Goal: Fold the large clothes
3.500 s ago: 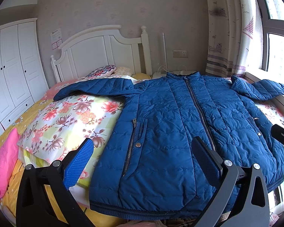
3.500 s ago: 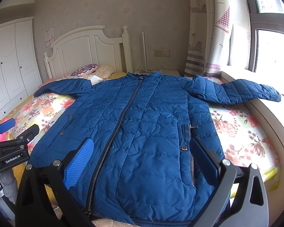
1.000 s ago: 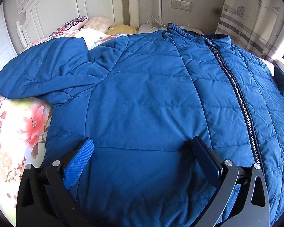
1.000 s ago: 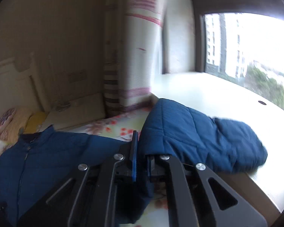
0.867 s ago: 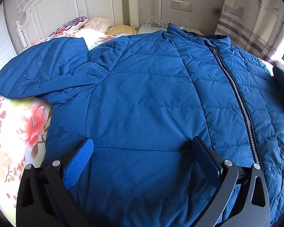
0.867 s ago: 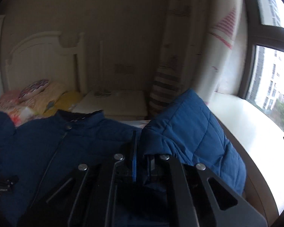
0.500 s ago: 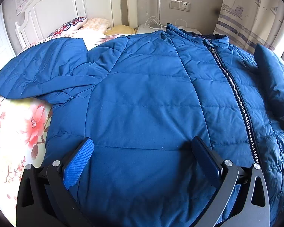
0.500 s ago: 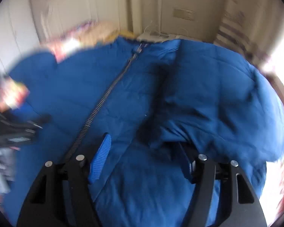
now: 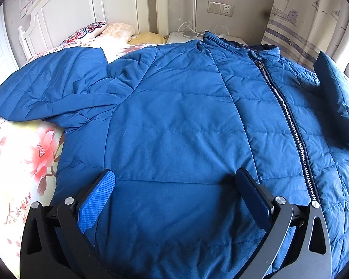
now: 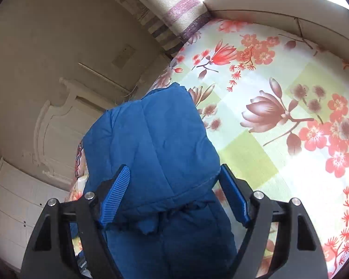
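- Floral bedding (image 10: 279, 121) covers the bed you are working on, with a white headboard (image 9: 81, 7) behind and a curtain (image 9: 302, 23) to the side.
- Your jacket (image 9: 174, 127) lies front-up and zipped across the bed; one sleeve (image 9: 46, 90) is spread out over the flowered quilt.
- Your left gripper (image 9: 174, 195) hovers low over the jacket's chest, fingers spread wide, holding nothing.
- Your right gripper (image 10: 174, 193) has its fingers apart around the other sleeve (image 10: 151, 139), which sits between the pads unclamped; whether they touch it I cannot tell.
- Judging by this, you are in the sleeve-folding step.
- Next, that sleeve likely needs laying flat across the chest, then the spread sleeve wants gripping near its cuff.
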A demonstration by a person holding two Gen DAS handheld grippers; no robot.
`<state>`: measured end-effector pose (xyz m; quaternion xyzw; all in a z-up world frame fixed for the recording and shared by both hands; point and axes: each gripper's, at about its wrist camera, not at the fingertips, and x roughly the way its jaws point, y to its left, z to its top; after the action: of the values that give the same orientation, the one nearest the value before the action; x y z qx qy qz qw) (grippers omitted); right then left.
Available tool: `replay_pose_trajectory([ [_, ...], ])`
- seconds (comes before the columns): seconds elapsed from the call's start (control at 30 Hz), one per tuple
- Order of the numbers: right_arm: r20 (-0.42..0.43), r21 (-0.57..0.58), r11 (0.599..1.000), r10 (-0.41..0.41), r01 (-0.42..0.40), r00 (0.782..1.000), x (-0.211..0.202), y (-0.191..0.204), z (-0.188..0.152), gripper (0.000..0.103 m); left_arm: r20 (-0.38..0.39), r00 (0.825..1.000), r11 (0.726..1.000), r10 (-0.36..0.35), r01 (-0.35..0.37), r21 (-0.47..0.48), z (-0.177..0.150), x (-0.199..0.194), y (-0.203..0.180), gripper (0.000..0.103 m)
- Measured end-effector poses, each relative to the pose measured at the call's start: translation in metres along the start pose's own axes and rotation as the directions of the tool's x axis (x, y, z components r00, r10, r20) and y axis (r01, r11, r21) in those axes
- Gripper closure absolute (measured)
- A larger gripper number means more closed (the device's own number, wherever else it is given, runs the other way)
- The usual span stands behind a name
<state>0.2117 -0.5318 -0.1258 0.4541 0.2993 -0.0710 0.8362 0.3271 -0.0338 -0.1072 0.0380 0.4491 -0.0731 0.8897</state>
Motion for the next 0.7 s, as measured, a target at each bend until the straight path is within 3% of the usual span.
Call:
replay_pose_trajectory([
  [0.03, 0.072, -0.029, 1.0, -0.008, 0.01, 0.997, -0.01, 0.009, -0.001, 0.083, 0.0, 1.0, 1.0, 0.0, 0.0, 0.0, 0.0, 0.0, 0.0, 0.004],
  [0.13, 0.201, -0.254, 0.967, 0.034, 0.019, 0.979, -0.022, 0.08, -0.018, 0.09, -0.001, 1.0, 1.0, 0.002, -0.002, 0.001, 0.0, 0.0, 0.0, 0.004],
  [0.2, 0.23, -0.42, 0.907, 0.075, 0.03, 0.97, -0.023, 0.132, -0.032, 0.091, 0.001, 1.0, 1.0, 0.001, -0.001, 0.0, 0.0, -0.001, 0.0, 0.004],
  [0.27, 0.207, -0.566, 0.824, 0.122, 0.017, 0.971, -0.014, 0.187, -0.057, 0.091, 0.011, 1.0, 1.0, -0.007, 0.008, -0.014, 0.0, -0.002, 0.002, 0.004],
  [0.33, 0.134, -0.671, 0.741, 0.168, -0.036, 0.977, 0.009, 0.236, -0.085, 0.091, 0.025, 0.999, 0.999, -0.03, 0.031, -0.041, 0.001, -0.004, 0.007, 0.004],
  [0.4, 0.005, -0.737, 0.663, 0.2, -0.131, 0.98, 0.037, 0.276, -0.116, 0.087, 0.032, 0.998, 0.996, -0.055, 0.057, -0.062, 0.0, -0.005, 0.012, 0.004],
  [0.47, -0.18, -0.761, 0.587, 0.215, -0.274, 0.96, 0.065, 0.307, -0.145, 0.075, 0.04, 0.997, 0.995, -0.067, 0.069, -0.069, 0.0, -0.007, 0.013, 0.004],
  [0.5, -0.244, -0.756, 0.568, 0.215, -0.325, 0.946, 0.07, 0.314, -0.156, 0.067, 0.044, 0.996, 0.995, -0.072, 0.075, -0.071, 0.0, -0.007, 0.014, 0.004],
  [0.6, -0.224, -0.755, 0.57, 0.24, -0.324, 0.945, 0.054, 0.315, -0.166, 0.051, 0.051, 0.995, 0.993, -0.088, 0.092, -0.078, 0.0, -0.009, 0.015, 0.004],
  [0.7, -0.143, -0.723, 0.638, 0.239, -0.266, 0.96, 0.026, 0.284, -0.144, 0.05, 0.057, 0.993, 0.99, -0.106, 0.111, -0.089, 0.001, -0.009, 0.018, 0.004],
])
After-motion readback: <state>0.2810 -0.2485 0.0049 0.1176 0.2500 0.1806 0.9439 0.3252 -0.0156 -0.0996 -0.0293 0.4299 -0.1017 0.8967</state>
